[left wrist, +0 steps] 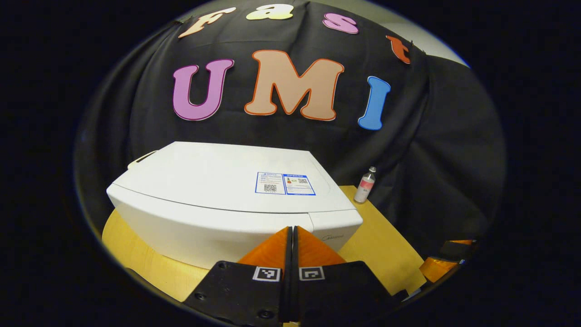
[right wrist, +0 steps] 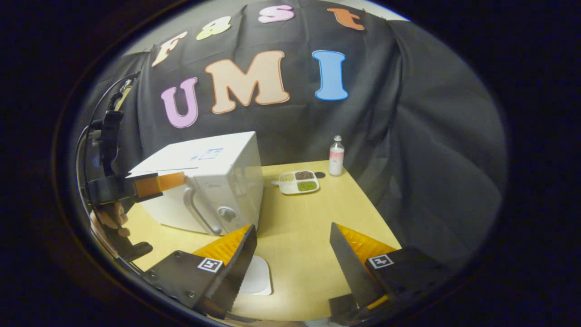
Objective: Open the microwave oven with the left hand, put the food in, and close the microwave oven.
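The white microwave (left wrist: 218, 190) stands on the wooden table, and its door with the vertical handle (right wrist: 197, 211) is closed. My left gripper (left wrist: 292, 232) is shut with nothing between its fingers, hovering just in front of the microwave's upper front edge. In the right gripper view the left gripper (right wrist: 180, 180) shows, held by a hand (right wrist: 106, 219), above the door's top left. A white compartment tray of food (right wrist: 298, 181) lies on the table to the right of the microwave. My right gripper (right wrist: 292, 245) is open and empty, above the table's near part.
A small bottle (right wrist: 336, 156) with a pink label stands at the back of the table (right wrist: 313, 218), behind the tray. A flat white square item (right wrist: 258, 274) lies under my right gripper's left finger. A round knob (right wrist: 225, 213) sits low on the microwave's front.
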